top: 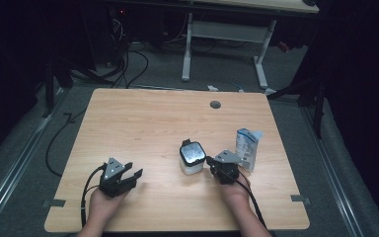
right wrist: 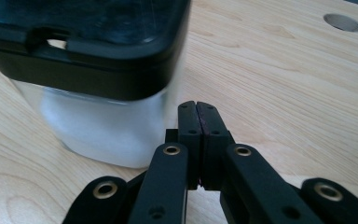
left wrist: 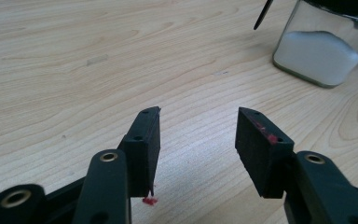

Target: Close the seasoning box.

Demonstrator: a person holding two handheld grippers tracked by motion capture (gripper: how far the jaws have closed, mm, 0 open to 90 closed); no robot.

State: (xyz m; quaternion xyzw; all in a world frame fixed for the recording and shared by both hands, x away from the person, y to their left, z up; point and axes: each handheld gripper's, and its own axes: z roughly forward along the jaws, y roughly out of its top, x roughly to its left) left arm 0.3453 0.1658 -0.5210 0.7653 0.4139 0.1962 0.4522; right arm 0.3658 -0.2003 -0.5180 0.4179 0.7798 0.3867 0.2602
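A square clear jar [top: 192,158] with a black lid and white powder inside stands on the wooden table [top: 143,123], right of middle. My right gripper [top: 211,169] sits just right of the jar, jaws pressed together on nothing; in the right gripper view the gripper [right wrist: 198,108] is close beside the jar [right wrist: 102,84]. My left gripper [top: 134,174] rests near the front left, open, with bare wood between its pads. In the left gripper view the gripper [left wrist: 198,116] points toward the jar [left wrist: 324,51], which stands well ahead to the right.
A white and blue carton [top: 247,148] stands right of the right gripper. A round cable hole [top: 215,104] is near the table's far edge. Beyond the table are a white desk frame [top: 224,44] and floor cables.
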